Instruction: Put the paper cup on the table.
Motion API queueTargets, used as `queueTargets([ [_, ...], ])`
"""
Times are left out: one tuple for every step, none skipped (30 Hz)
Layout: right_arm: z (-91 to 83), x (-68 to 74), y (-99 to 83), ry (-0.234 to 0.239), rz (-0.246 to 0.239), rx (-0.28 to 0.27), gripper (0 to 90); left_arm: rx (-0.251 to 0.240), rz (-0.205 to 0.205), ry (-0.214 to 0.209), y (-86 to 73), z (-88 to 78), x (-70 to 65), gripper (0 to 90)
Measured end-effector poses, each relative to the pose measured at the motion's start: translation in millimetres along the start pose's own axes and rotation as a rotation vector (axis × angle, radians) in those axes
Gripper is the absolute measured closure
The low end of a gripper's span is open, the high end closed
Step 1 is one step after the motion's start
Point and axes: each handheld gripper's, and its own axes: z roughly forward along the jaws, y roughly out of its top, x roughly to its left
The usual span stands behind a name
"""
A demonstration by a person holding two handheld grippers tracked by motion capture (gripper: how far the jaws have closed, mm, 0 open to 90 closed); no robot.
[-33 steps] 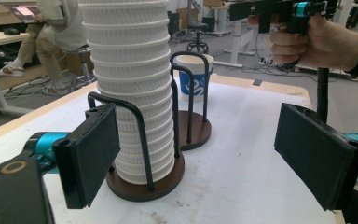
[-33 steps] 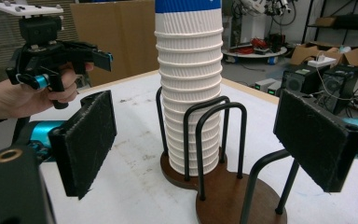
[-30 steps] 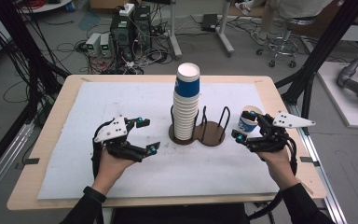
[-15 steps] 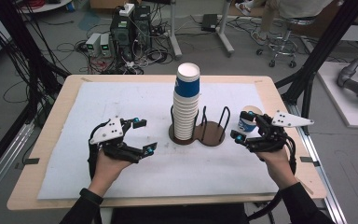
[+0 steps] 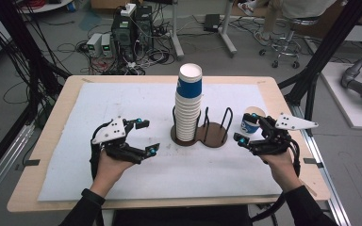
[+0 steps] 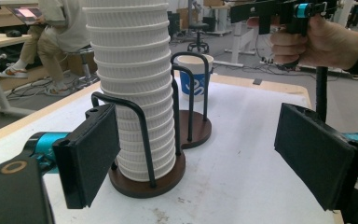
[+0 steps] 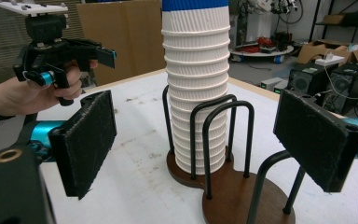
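High view, left gripper (image 5: 144,137) released, right gripper (image 5: 250,128) seemingly released beside cup stack (image 5: 189,104).

Both forearms come in from the near edge, one on each side. The left hand (image 5: 107,168) grips the handle of the left gripper (image 5: 147,137), whose jaws stand wide apart with nothing between the pads and point inward. The right hand (image 5: 278,162) holds the right gripper (image 5: 250,131) likewise, its jaws spread and empty, aimed inward toward the left one.
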Motion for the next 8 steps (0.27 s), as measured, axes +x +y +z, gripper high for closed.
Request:
queueTargets([
  [-0.2, 0.1, -0.1, 0.001, 0.005, 0.003, 13.4, 0.0, 0.0, 0.0, 0.0, -0.1, 0.1, 14.0],
  [0.0, -0.5, -0.2, 0.0, 0.001, -0.001, 13.4, 0.001, 0.001, 0.002, -0.1, -0.4, 0.3, 14.0],
  [0.2, -1.0, -0.3, -0.001, -0.001, -0.001, 13.4, 0.003, 0.002, 0.004, -0.2, -0.6, 0.6, 14.0],
  [0.2, -0.9, -0.5, 0.002, 0.005, 0.002, 13.4, 0.001, -0.001, 0.005, -0.4, -0.5, 0.7, 14.0],
  [0.2, -1.1, -0.6, 0.003, 0.003, 0.002, 13.4, 0.001, -0.002, 0.006, -0.6, -0.6, 1.1, 14.0],
  [0.4, -1.1, -0.6, 0.002, 0.004, 0.002, 13.4, 0.003, -0.003, 0.011, -0.7, -0.5, 1.5, 14.0],
  [0.6, -1.7, -0.6, 0.007, 0.001, 0.001, 13.4, 0.003, -0.008, 0.012, -0.7, -0.7, 2.0, 14.0],
  [0.6, -3.0, -0.3, 0.01, -0.005, -0.002, 13.4, 0.002, -0.008, 0.016, -0.4, -1.1, 2.2, 14.0],
])
